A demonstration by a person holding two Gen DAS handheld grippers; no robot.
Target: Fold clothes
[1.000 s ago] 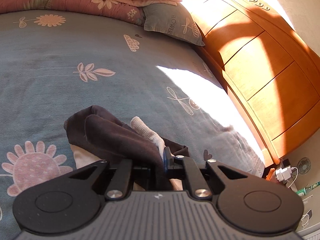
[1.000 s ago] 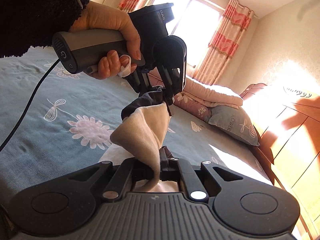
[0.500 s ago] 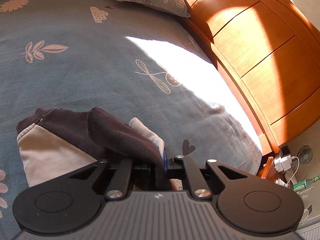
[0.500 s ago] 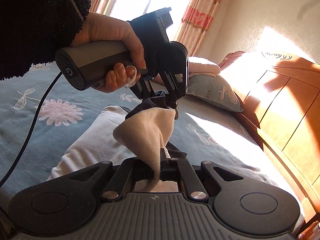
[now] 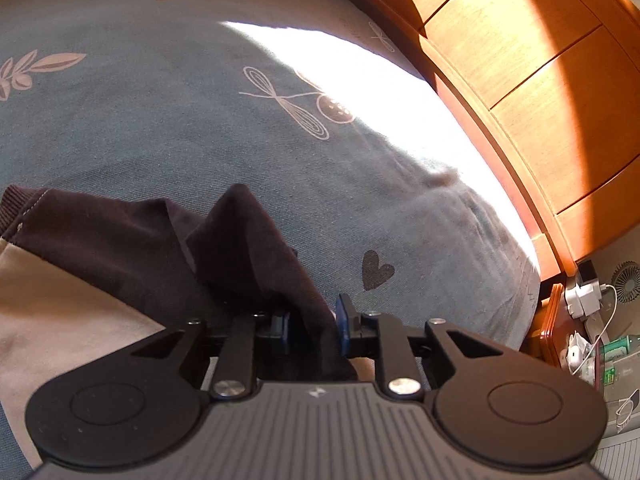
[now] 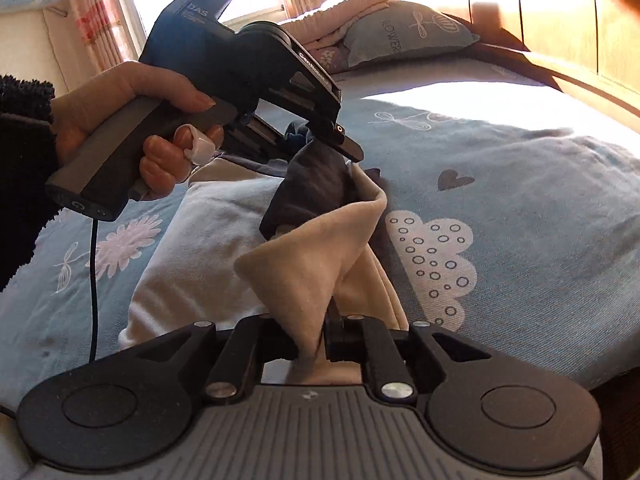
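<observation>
A garment of dark brown (image 5: 120,240) and cream (image 5: 60,300) cloth lies bunched on the blue bedsheet (image 5: 160,140). My left gripper (image 5: 312,312) is low over it. Its jaws are opening, and a dark fold stands loosely between the blue pads with a gap on one side. In the right wrist view a hand (image 6: 120,112) holds that left gripper (image 6: 320,140), dark cloth hanging from its tips. My right gripper (image 6: 314,328) has a cream corner (image 6: 312,256) standing up between its fingers. Its jaws are starting to open, though the pads still touch the cloth.
A wooden headboard (image 5: 540,80) runs along the bed's right side. Beside it a nightstand (image 5: 552,320) carries chargers and a bottle. A grey pillow (image 6: 404,36) and folded quilt (image 6: 344,8) lie at the far end. A black cable (image 6: 94,280) hangs from the left gripper's handle.
Both grippers have come down toward the bed with the garment, and the right one has rolled. The left jaws, earlier tight on the dark fold, now stand apart.
</observation>
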